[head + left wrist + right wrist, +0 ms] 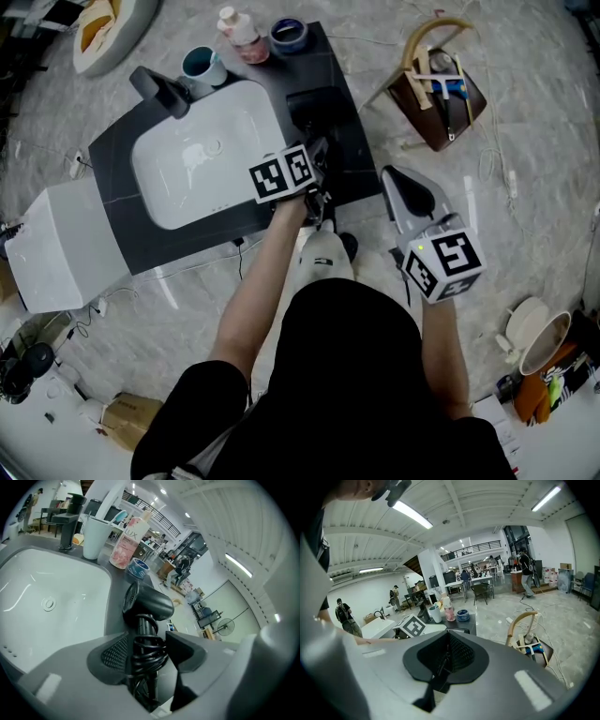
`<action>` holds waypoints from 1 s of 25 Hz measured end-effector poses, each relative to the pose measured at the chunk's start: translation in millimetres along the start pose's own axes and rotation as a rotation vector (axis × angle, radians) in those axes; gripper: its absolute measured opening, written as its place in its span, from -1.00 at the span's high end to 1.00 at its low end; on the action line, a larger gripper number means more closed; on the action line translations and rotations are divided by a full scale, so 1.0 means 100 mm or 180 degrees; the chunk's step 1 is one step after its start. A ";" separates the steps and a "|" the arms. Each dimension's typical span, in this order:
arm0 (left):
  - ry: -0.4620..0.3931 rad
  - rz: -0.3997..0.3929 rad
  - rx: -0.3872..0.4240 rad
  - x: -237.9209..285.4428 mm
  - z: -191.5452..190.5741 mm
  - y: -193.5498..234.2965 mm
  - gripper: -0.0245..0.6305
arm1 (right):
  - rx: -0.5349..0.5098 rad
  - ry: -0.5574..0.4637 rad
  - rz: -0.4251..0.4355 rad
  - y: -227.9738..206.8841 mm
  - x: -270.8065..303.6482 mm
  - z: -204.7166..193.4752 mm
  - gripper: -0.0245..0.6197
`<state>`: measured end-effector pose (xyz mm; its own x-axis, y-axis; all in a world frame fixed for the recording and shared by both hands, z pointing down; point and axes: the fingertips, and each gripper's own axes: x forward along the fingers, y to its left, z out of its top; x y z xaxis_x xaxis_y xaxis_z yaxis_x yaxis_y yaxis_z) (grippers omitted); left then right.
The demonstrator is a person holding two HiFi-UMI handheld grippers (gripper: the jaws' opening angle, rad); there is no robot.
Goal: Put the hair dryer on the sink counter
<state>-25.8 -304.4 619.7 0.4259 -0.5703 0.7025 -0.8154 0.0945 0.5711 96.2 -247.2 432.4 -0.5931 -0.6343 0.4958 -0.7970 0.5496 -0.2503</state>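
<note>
1. left gripper (pixel 147 652): i read the jaws as spread wide. the handle of the hair dryer (pixel 147 603), with its cord (pixel 149 641) coiled around it, stood between the pads (pixel 112 653). the left-hand pad lay against the coil, and a gap showed at the other pad, so nothing was pinched.

2. hair dryer: it lay on the dark counter (pixel 112 155), on the strip to the right of the white basin (pixel 202 155). its barrel pointed away from the gripper toward the far edge of the counter.

3. right gripper (pixel 447 656): the jaws were pressed together with nothing between them. in the head view i saw it held off the counter, above the marble floor to the right of the sink unit.

4. other items on the counter, behind the basin: a black faucet (pixel 159 89), a cup (pixel 202 64), a pink bottle (pixel 242 36) and a round blue tin (pixel 288 34). a brown basket (pixel 441 89) with a curved handle stood on the floor well apart from the counter.
</note>
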 end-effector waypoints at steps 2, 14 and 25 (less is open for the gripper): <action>-0.0025 0.0018 0.0002 -0.07 -0.03 0.01 0.17 | -0.0011 0.0005 0.0013 0.03 -0.08 -0.02 0.89; -0.0168 -0.0033 0.0030 -0.59 -0.47 -0.14 0.20 | -0.0131 -0.0089 0.0140 0.32 -0.53 -0.19 0.89; -0.0404 -0.0041 0.0197 -1.29 -0.99 -0.36 0.35 | -0.0229 -0.0252 0.0257 0.58 -1.06 -0.37 0.89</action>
<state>-12.3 -153.4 550.5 0.3867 -0.6701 0.6336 -0.8345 0.0381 0.5496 117.1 -127.9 395.5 -0.6645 -0.6257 0.4087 -0.7377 0.6365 -0.2250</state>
